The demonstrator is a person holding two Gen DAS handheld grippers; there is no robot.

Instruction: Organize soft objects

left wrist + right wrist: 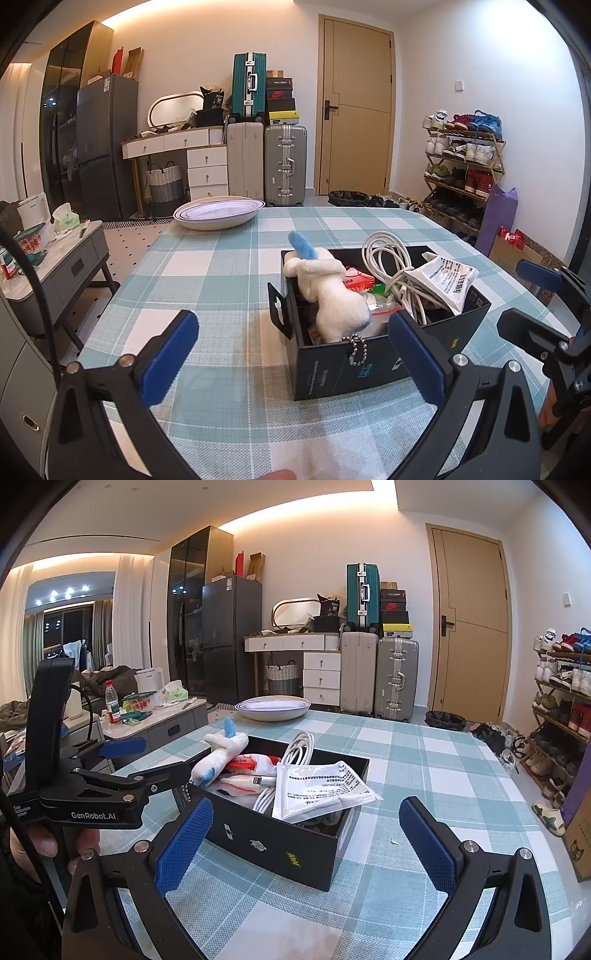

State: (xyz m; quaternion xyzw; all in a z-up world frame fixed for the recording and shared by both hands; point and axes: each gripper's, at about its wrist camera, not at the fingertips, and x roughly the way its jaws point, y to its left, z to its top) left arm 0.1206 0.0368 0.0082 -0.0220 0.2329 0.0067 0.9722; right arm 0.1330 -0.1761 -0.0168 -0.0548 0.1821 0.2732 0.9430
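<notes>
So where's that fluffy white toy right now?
The plush toy lies over the left end of the black box on the checked table, beside the white cable.

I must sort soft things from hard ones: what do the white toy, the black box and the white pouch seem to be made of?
White toy: plush fabric, by its fuzzy matte nap. Black box: probably cardboard, matte, with thin walls, sharp folded corners and print. White pouch: likely thin plastic film, glossy and creased.

Both wrist views look low across the table (229,266) toward the door (356,107), close to the black box (369,358): left camera at its near-left corner, right camera nearer its right side.
</notes>
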